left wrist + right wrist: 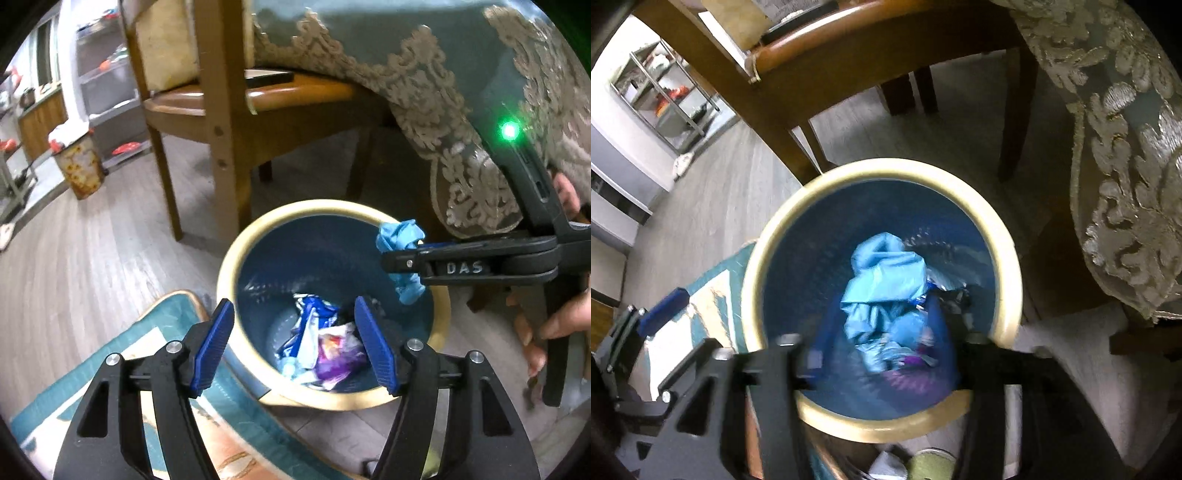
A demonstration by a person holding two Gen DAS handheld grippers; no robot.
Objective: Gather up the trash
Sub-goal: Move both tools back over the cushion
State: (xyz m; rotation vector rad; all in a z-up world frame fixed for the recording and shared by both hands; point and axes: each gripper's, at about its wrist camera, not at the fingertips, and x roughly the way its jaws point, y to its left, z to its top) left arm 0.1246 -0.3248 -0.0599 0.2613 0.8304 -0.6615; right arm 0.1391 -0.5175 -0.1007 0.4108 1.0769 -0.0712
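Observation:
A round bin (231,258) with a cream rim and dark blue inside stands on the floor, with crumpled blue, white and purple wrappers (325,350) at its bottom. My left gripper (297,347) hangs open over the near rim with nothing between its blue pads. My right gripper (391,260) reaches in from the right, side on, above the far rim. A crumpled light blue wad (400,234) sits at its tips. In the right wrist view the right gripper (879,343) is blurred, its jaws stand apart, and the wad (882,273) lies loose between them over the bin (886,166).
A wooden chair (221,110) stands just behind the bin, and a blue-grey tablecloth (443,74) with pale embroidery hangs at the right. A teal rug (110,369) lies left of the bin. A second, patterned bin (79,166) stands far left. A person's hand (561,317) holds the right gripper.

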